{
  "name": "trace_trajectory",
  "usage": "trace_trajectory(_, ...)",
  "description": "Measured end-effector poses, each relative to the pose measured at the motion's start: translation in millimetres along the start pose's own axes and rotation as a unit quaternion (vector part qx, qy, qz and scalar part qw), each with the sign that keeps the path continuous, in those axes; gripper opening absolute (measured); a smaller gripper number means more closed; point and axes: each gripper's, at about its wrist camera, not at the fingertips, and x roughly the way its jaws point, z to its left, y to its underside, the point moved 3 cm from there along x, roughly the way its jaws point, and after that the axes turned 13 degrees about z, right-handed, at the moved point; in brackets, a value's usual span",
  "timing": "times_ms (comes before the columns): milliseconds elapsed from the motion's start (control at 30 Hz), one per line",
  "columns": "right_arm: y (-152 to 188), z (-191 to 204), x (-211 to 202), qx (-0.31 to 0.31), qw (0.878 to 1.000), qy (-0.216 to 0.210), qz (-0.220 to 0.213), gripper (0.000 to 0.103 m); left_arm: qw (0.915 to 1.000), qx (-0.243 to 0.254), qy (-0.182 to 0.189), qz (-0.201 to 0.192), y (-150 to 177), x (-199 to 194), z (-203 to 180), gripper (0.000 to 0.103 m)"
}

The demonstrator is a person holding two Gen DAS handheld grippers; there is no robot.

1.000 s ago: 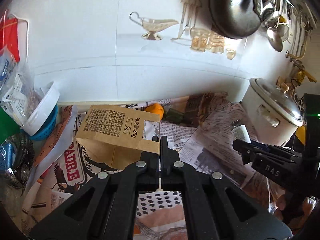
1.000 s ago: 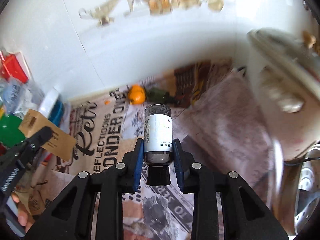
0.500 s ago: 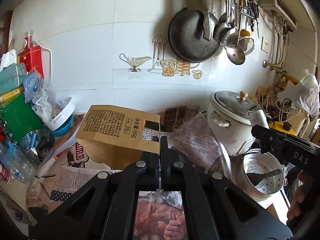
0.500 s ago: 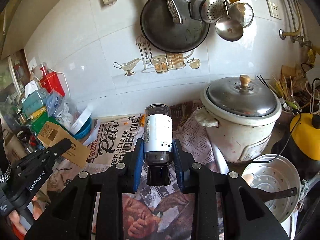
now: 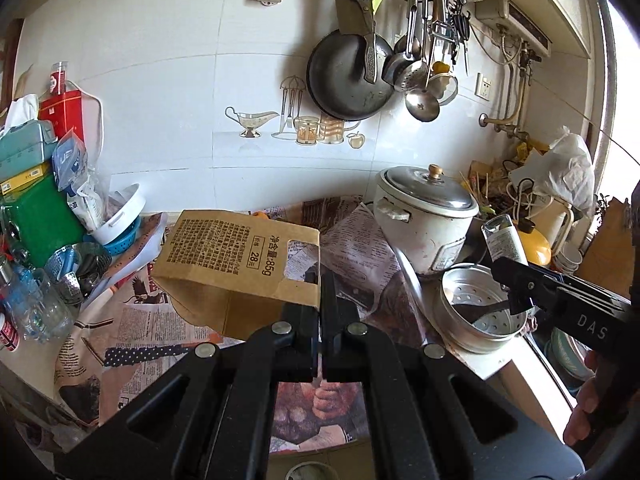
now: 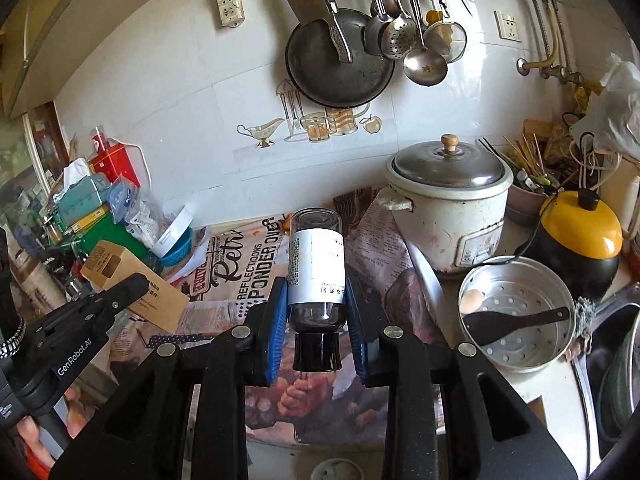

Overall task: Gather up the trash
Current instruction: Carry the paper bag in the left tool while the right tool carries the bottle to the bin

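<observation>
My left gripper [image 5: 320,284] is shut on the edge of a brown cardboard box [image 5: 236,258] with black print, lifted above the newspaper-covered counter. That same box [image 6: 132,280] shows at the left in the right wrist view, beside the left gripper [image 6: 136,282]. My right gripper [image 6: 318,304] is shut on a dark glass bottle [image 6: 316,268] with a white label, cap toward the camera. In the left wrist view the bottle [image 5: 502,238] sticks up from the right gripper [image 5: 506,270] at the right.
A white rice cooker [image 6: 448,216] and a metal steamer pot [image 6: 516,316] with a black spatula stand at the right. A yellow-lidded appliance [image 6: 576,240] sits farther right. Cluttered boxes, bags and bowls [image 5: 52,208] fill the left. Pans and ladles [image 6: 360,52] hang on the tiled wall.
Both grippers have pulled back and up from the counter, still holding the box and the bottle. The wall, hanging pans and rice cooker now show farther away and more fully.
</observation>
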Motion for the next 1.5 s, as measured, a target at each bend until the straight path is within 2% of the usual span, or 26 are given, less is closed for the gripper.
trace_trajectory(400,109.7,74.9,-47.7,0.031,0.999,0.004,0.01,0.026,0.9994,0.005,0.021,0.027,101.1,-82.1,46.1,0.0)
trace_trajectory(700,147.9,84.7,-53.2,0.034,0.997,0.022,0.063,0.026,0.9952,-0.003,0.04,0.089,149.9,-85.9,46.4,0.0)
trace_trajectory(833,171.6,76.2,-38.6,0.036,0.994,0.023,0.099,0.026,0.9901,-0.016,0.051,0.13,178.3,-63.0,43.9,0.0)
trace_trajectory(1067,218.9,40.6,15.8,0.046,0.984,0.018,0.169,0.026,0.9756,-0.037,0.051,0.21,241.3,8.8,35.5,0.0)
trace_trajectory(1267,258.0,7.7,72.5,0.043,0.976,0.015,0.214,0.026,0.9645,-0.069,0.038,0.252,301.1,74.2,34.3,0.0)
trace_trajectory(1500,315.0,-20.7,156.2,0.024,0.964,0.015,0.264,0.026,0.9566,-0.093,0.024,0.275,369.4,146.7,42.1,0.0)
